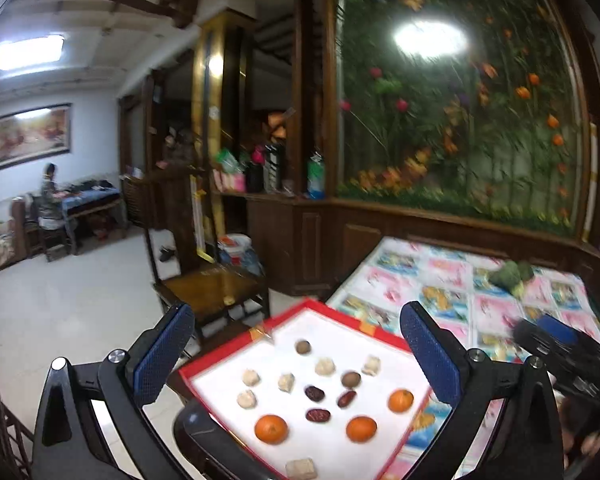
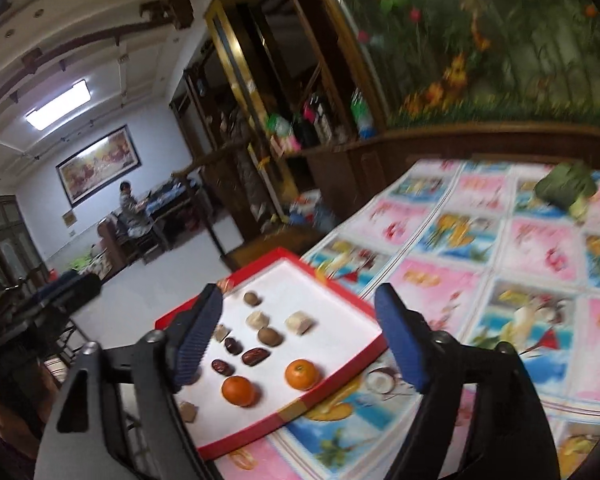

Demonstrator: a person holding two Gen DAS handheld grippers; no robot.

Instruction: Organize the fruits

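Note:
A red-rimmed tray [image 1: 332, 311] with a white inside lies on the table corner; it also shows in the right wrist view [image 2: 340, 292]. In it lie three oranges [image 1: 271, 429], three dark red dates [image 1: 314, 393], brown round fruits [image 1: 302, 347] and several pale lumpy pieces [image 1: 251, 377]. My left gripper [image 1: 300, 364] is open and empty, held above the tray. My right gripper [image 2: 300, 340] is open and empty, above the tray's right part with two oranges [image 2: 302, 374] and the dates [image 2: 256, 357] below it. The right gripper also shows at the right edge of the left wrist view [image 1: 556, 338].
The table carries a pink and blue patterned cloth [image 2: 532, 248]. A green vegetable [image 2: 566, 190] lies at its far side. A wooden chair [image 1: 216, 288] stands left of the table. A wood-panelled wall with a flower picture [image 1: 460, 100] runs behind. A person [image 1: 50, 200] sits far left.

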